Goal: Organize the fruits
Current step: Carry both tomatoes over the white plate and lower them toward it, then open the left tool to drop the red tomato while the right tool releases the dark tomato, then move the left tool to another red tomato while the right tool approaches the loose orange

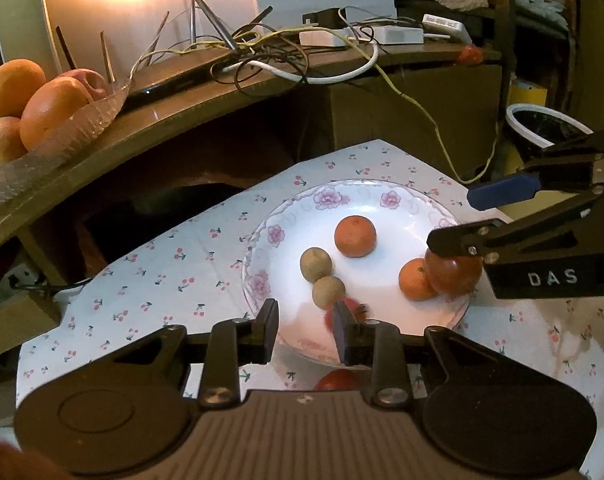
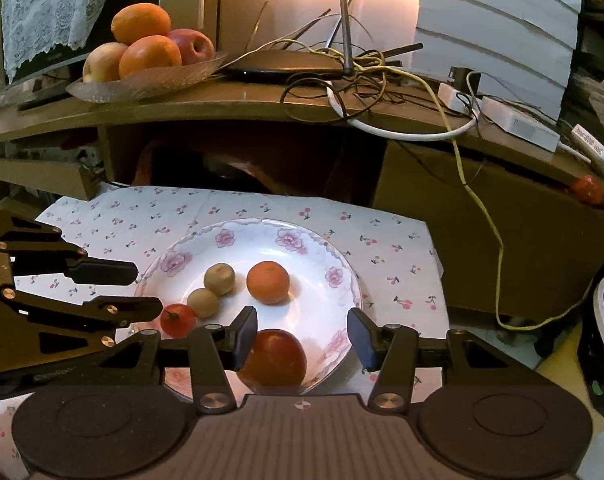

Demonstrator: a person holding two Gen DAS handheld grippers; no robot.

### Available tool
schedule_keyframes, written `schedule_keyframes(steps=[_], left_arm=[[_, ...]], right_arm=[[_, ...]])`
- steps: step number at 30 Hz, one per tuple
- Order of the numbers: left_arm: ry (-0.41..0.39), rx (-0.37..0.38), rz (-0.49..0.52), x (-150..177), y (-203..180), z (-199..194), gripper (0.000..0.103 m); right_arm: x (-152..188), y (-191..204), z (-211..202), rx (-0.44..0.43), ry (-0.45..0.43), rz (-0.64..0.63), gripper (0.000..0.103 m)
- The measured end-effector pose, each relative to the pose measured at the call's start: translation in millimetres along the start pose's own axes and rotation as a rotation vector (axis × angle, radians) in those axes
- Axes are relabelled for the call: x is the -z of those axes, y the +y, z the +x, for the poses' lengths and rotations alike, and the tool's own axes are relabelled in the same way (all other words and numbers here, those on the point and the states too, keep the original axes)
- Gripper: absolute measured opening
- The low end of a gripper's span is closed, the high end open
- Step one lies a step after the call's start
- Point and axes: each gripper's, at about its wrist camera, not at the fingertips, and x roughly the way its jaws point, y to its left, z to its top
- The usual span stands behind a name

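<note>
Fruit for the task lies almost all on the flowered plate (image 2: 344, 276), which stands on the cherry-print cloth (image 2: 118, 220). The plate is shallow with a raised rim, so the round pieces probably stay inside and do not roll away. On it are a mandarin (image 2: 267, 282), two brown kiwis (image 2: 219, 278) touching each other, a small red fruit (image 2: 178, 319) near the left rim, and a big red apple (image 2: 276, 358) at the near rim. The left wrist view shows one more mandarin (image 1: 415, 280) pressed against that apple.

The right gripper (image 2: 302, 336) has its tongs wide apart, and the apple rests between them, close to the left pad; I judge it is not clamped. The left gripper (image 1: 306, 330) is also apart and holds nothing; the small red fruit sits just behind its right finger.

On the wooden shelf (image 2: 242, 100) behind, a glass dish (image 2: 142, 82) holds oranges and apples in a heap, beside tangled cables (image 2: 362, 64).
</note>
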Motion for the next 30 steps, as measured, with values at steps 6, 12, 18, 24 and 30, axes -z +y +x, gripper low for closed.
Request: schedule_keyframes(steps=[6,12,18,24,30], left_arm=[[0.014,0.006,0.02,12.8,6.0,-12.7,0.04],[0.035,0.002,0.026,27.5,15.1,-20.0,0.04],[0.038,0.0,0.004,35.5,28.4,-25.2,0.04],[0.052,0.001,-0.012,41.7,35.6,-24.6,0.04],[0.066,0.032,-0.017,46.1,35.6,-22.7,0.04]], right_arm=[[8.5,10.5,-12.5,-0.088,0.021,-0.019,0.051],[27.3,32.0,-25.2,-0.197,0.071,-0.057,0.051],[32.1,56.0,-10.7,-0.237,0.104,-0.103,0.05],[33.7,73.0,4.3,-0.268,0.136,-0.133,0.05],[35.1,77.8,17.9,-0.257,0.193,-0.122,0.033]])
